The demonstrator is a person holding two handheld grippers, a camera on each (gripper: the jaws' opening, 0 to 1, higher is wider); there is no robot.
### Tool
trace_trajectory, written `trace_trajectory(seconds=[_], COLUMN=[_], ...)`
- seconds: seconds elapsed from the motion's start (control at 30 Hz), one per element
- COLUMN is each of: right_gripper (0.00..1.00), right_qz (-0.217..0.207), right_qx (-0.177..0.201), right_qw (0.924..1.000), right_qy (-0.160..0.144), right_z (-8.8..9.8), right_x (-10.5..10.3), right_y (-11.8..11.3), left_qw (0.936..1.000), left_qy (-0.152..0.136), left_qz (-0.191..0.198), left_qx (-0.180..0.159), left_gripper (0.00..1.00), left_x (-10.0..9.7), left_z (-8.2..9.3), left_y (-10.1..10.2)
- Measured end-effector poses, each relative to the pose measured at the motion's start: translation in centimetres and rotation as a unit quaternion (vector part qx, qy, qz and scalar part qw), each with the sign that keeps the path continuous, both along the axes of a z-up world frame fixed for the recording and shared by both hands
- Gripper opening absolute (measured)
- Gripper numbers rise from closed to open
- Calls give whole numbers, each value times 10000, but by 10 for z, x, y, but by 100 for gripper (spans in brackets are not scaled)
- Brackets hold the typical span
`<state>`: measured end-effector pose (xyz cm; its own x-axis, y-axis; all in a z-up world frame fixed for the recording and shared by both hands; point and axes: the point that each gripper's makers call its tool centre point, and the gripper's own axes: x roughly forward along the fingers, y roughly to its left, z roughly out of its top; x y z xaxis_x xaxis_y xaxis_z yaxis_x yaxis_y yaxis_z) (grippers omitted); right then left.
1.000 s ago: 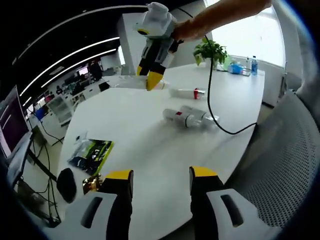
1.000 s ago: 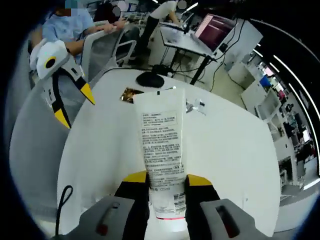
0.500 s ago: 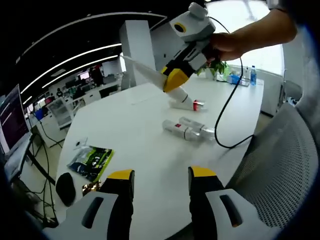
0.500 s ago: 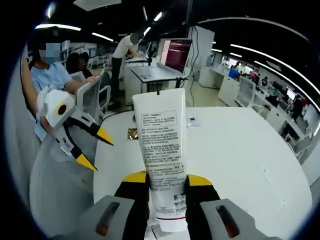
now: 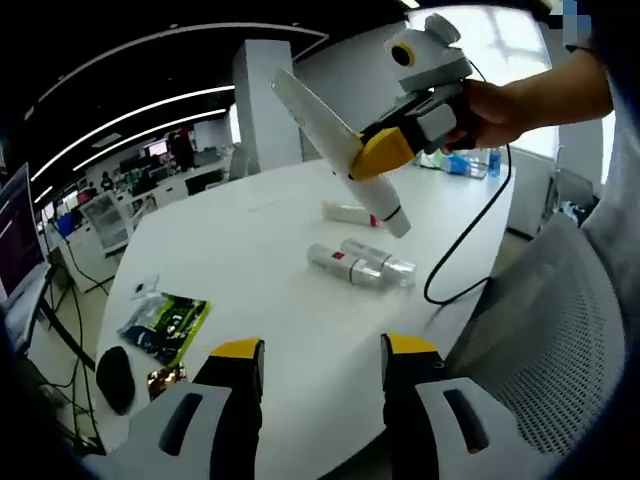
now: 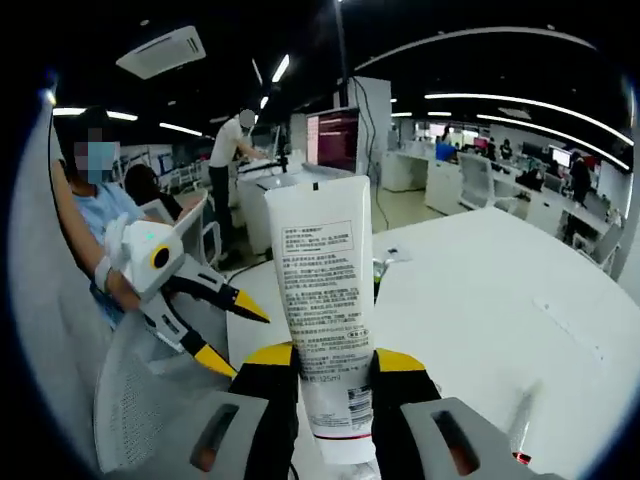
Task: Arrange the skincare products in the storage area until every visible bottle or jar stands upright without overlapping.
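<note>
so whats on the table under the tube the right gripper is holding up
In the left gripper view, the tube hangs over bare white table; two bottles lie nearby. Nothing looks covered.

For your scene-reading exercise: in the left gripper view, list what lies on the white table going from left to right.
Black mouse → green packet → two bottles lying together.

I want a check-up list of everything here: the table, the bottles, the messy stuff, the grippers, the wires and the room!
Surface: white table, mostly bare.
Job's things: tube held off the table; bottles lying flat, another tube lying behind them.
Clutter: green packet, dark mouse.
Grippers: right gripper shut on tube; left gripper open, holding nothing.
Cables: black cable hangs from right gripper.
Surroundings: open office, mesh chair, people at desks.
</note>
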<state>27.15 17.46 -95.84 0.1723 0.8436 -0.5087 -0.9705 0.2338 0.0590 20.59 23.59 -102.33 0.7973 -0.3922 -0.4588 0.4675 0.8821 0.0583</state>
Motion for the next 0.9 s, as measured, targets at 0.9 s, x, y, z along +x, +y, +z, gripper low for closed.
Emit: trace_trajectory(seconds=[0.9], right_gripper=[21], right_qz=[-208], right_qx=[223], right_qw=[9986], right_qy=[429], right_z=[-3], right_x=[-29], right_y=[-5], left_qw=[9303], left_qy=[-203], left_qz=[555], left_qx=[-3620], left_gripper=[51], left_x=[22], left_z=[86], left_y=[-16])
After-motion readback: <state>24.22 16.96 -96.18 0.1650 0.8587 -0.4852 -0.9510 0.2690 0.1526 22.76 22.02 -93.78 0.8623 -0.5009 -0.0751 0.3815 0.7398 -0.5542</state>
